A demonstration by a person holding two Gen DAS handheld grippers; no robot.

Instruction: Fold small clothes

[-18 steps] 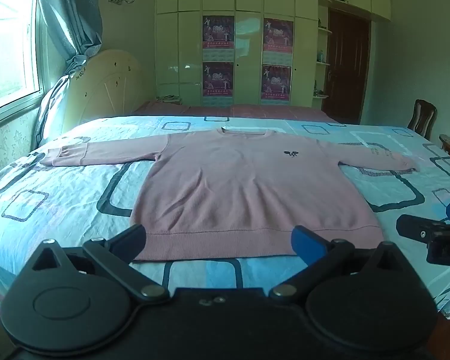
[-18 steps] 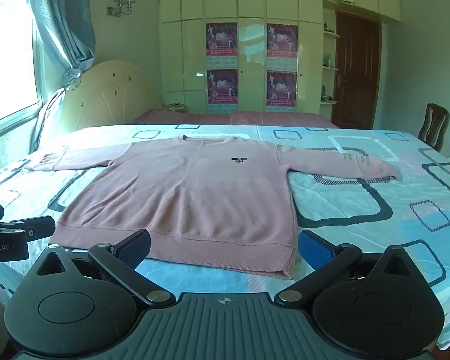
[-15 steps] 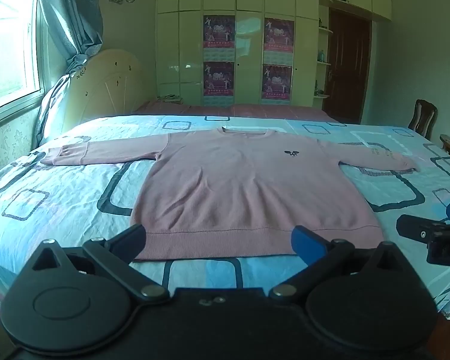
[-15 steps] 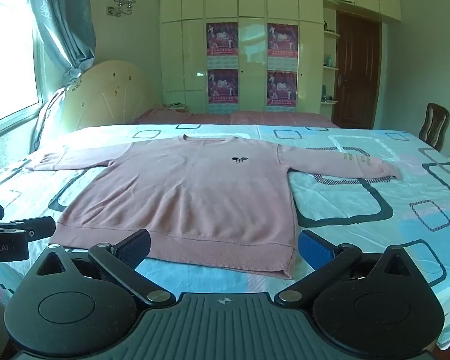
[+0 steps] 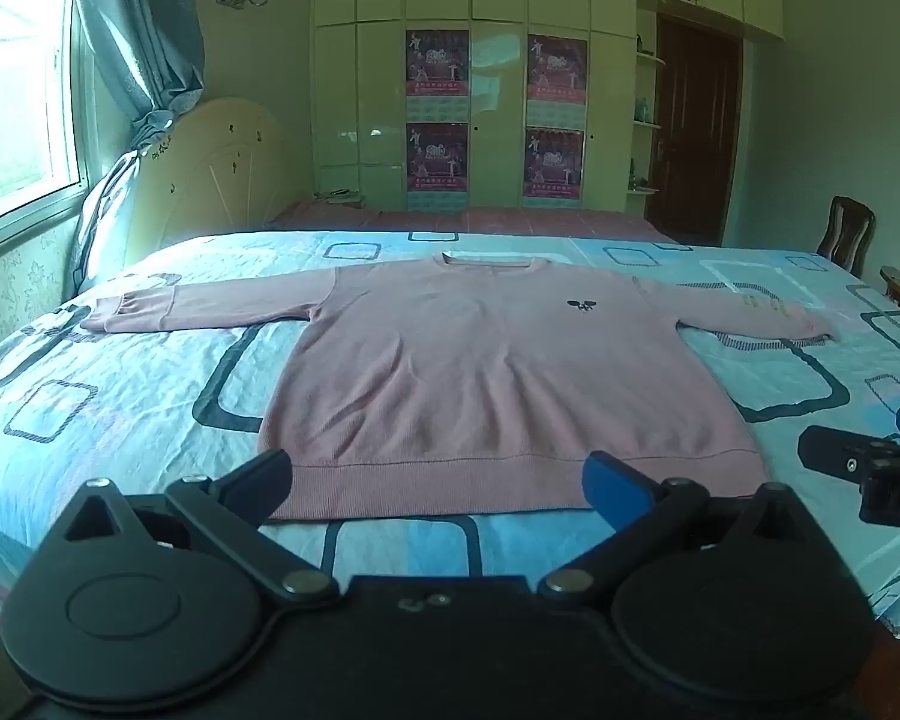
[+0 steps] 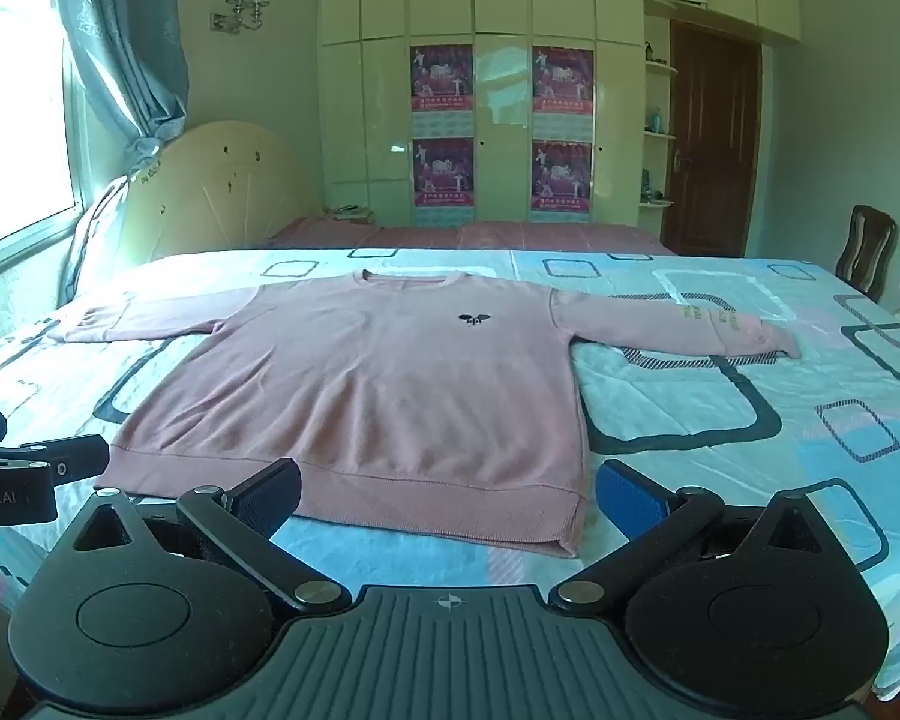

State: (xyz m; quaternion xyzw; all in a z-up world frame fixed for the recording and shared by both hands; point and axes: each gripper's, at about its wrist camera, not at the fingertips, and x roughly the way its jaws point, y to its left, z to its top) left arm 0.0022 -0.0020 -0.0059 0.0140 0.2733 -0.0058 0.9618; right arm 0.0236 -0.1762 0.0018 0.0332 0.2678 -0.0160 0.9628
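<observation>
Ahead of both sets of fingers, pink sweater (image 5: 498,378) lies flat on bed (image 5: 120,396), sleeves out, unfolded. Left gripper (image 5: 438,483) and right gripper (image 6: 448,495) spread wide, holding nothing. No fold made; all folding left.

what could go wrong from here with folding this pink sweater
Both the left gripper and the right gripper are open and hover short of the hem of the pink sweater, so a pinch may also catch the bedsheet under it. The sleeves lie spread wide; lifting the hem alone could drag them into wrinkles.
</observation>
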